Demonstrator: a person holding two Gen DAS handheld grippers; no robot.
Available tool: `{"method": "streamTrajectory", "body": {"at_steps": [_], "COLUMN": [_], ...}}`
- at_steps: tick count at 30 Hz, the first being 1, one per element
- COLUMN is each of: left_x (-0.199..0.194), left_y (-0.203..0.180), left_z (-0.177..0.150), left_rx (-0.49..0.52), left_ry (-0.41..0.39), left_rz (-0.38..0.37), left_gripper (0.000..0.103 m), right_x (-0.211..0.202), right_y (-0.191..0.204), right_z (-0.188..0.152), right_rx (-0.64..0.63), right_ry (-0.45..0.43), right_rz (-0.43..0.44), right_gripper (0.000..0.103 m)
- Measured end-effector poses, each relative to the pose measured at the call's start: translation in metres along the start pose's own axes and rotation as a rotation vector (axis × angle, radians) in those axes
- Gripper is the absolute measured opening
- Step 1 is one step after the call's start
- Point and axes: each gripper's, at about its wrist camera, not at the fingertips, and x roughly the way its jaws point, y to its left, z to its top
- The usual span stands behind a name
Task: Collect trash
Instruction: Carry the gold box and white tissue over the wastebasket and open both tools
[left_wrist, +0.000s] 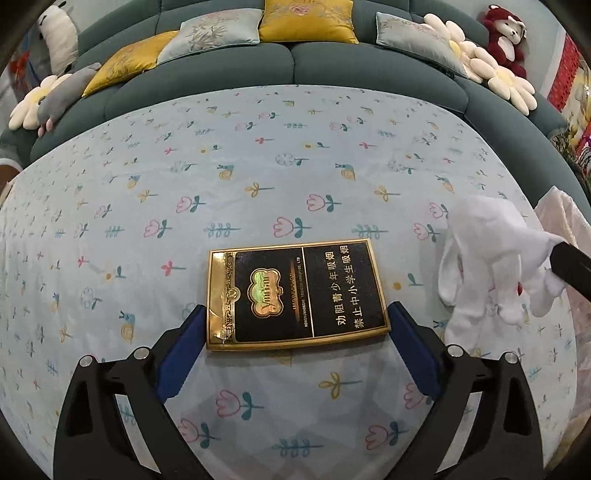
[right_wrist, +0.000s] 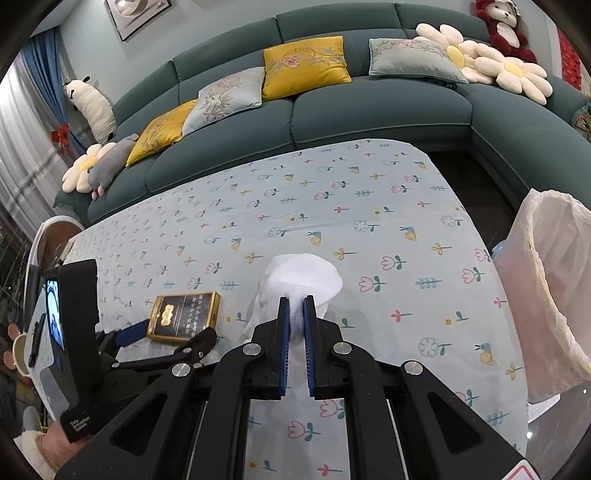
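A black and gold cigarette box (left_wrist: 295, 295) lies flat on the flowered tablecloth (left_wrist: 258, 166). My left gripper (left_wrist: 297, 325) is open, its blue pads on either side of the box's near end. It also shows in the right wrist view (right_wrist: 166, 338), beside the box (right_wrist: 184, 317). My right gripper (right_wrist: 296, 301) is shut on a crumpled white tissue (right_wrist: 303, 277) and holds it above the table. The tissue also shows in the left wrist view (left_wrist: 491, 258), right of the box.
A bin lined with a pale plastic bag (right_wrist: 554, 280) stands at the table's right edge. A teal sofa (right_wrist: 369, 110) with cushions and plush toys curves behind the table. A mug (right_wrist: 18, 350) sits at the far left.
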Motion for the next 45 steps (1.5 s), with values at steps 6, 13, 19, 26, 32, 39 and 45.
{"method": "streamTrajectory", "body": {"at_steps": [6,13,19,26,32,39,45], "left_x": [-0.013,-0.041,-0.068,-0.077,-0.072,-0.062,-0.052], "left_y": [0.0,-0.035,-0.108,-0.203,-0.266,-0.319,-0.341], "left_z": [0.001,0.011,0.032,0.039,0.041,0.036,0.035], "left_rx": [-0.007,0.0,0.041,0.119,0.18,0.235,0.267], "left_ry": [-0.054,-0.088,-0.134,-0.125,-0.085,-0.046,-0.025], "left_rz": [-0.01,-0.084,-0.196,-0.301,-0.359,-0.395,-0.397], "left_gripper": [0.09,0.09,0.09,0.09,0.091,0.091,0.091], "right_x": [-0.009,-0.032,-0.076,-0.117,-0.134,-0.135,-0.137], "right_y": [-0.009,-0.047,-0.081,-0.151,-0.207,-0.248,-0.266], "right_z": [0.004,0.028,0.045,0.047,0.045,0.045,0.045], "right_rx": [-0.037,0.027,0.042,0.133,0.21,0.289,0.337], "right_ry": [-0.025,-0.078,-0.143,-0.208,-0.232,-0.206,-0.213], "right_rz": [-0.007,-0.038,-0.081,-0.195,-0.276,-0.299,-0.296], "right_gripper": [0.008,0.008,0.008,0.008,0.008,0.008,0.008]}}
